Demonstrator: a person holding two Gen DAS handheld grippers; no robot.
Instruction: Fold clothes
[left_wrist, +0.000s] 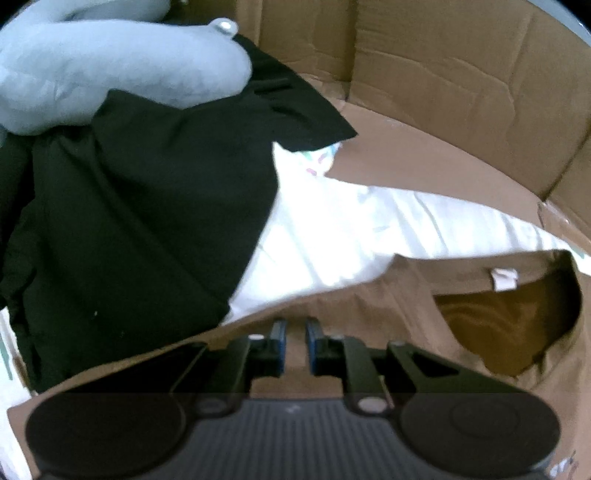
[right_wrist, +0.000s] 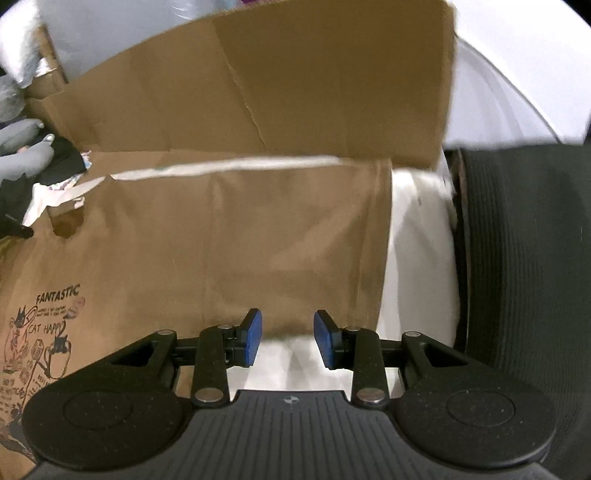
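A brown T-shirt lies flat on a white garment, its neck opening with a white label to the right. My left gripper is nearly closed, its blue pads pinching the shirt's cloth near the shoulder edge. In the right wrist view the same brown T-shirt spreads out, with a cat print and the word FANTASTIC at the left. My right gripper stands open at the shirt's near hem, over white cloth, with nothing pinched between its pads.
A black garment and a pale blue fluffy one are heaped on the left. Cardboard walls stand behind the clothes; a cardboard flap rises beyond the shirt. Dark ribbed fabric fills the right side.
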